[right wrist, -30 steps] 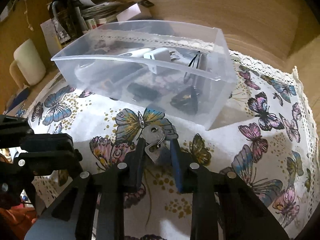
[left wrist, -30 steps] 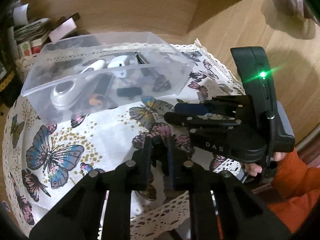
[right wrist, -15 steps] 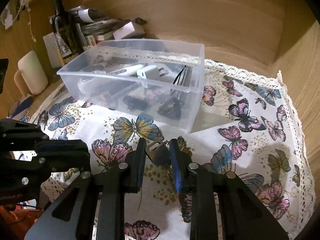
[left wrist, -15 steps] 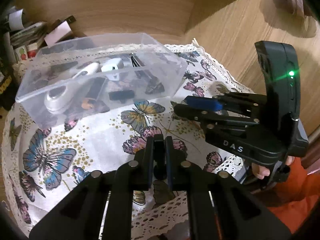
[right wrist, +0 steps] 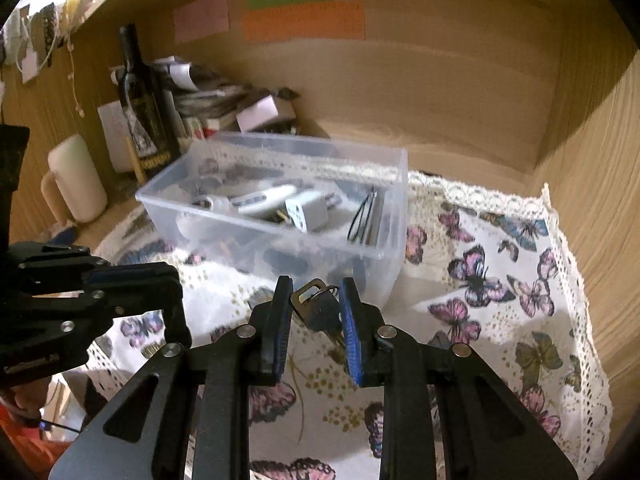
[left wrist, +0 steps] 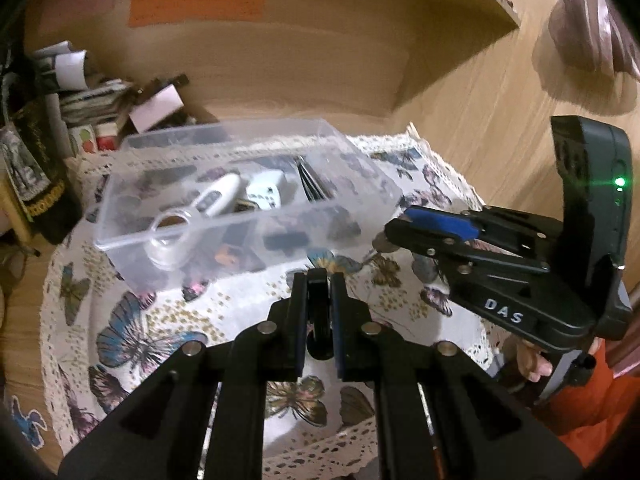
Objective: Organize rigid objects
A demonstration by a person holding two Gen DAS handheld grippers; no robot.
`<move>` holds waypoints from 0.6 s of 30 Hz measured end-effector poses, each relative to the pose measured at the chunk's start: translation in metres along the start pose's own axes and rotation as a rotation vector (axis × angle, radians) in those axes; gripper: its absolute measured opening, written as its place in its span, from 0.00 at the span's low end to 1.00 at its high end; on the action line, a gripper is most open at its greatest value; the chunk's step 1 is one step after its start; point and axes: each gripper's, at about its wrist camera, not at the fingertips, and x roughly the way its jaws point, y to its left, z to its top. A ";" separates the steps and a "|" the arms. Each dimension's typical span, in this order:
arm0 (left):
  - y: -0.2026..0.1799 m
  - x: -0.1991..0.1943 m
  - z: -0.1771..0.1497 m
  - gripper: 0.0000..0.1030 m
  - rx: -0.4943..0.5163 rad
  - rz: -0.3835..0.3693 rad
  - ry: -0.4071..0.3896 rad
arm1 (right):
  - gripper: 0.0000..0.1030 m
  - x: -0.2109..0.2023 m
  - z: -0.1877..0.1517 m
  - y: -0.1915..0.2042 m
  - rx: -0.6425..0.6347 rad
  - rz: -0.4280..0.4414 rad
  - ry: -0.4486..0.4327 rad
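2 grippers loaded: we are carrying keys [right wrist: 318,306] in right gripper [right wrist: 314,312], small black piece [left wrist: 320,312] clamped in left gripper [left wrist: 319,300]; next, releasing both over bin [right wrist: 280,208] ahead.

Your bunch of silver keys [right wrist: 318,308] hangs clamped in the right hand-held gripper [right wrist: 316,312], ring end forward. A small black piece [left wrist: 320,312] stands upright in your left hand-held gripper [left wrist: 320,304]. The clear plastic box [right wrist: 394,216] sits beyond both on the butterfly cloth, holding a white adapter [right wrist: 306,210].

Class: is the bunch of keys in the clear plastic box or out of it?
Out: the bunch of keys hangs in the right claw, before the clear plastic box.
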 end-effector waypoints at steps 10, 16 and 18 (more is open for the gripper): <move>0.017 -0.020 0.025 0.10 0.009 0.083 -0.110 | 0.21 -0.017 0.032 0.004 -0.014 -0.014 -0.112; 0.030 -0.031 0.047 0.10 0.002 0.127 -0.177 | 0.09 -0.027 0.054 0.000 -0.022 -0.024 -0.179; 0.035 -0.033 0.053 0.10 -0.003 0.132 -0.193 | 0.09 -0.026 0.060 0.000 -0.031 -0.027 -0.192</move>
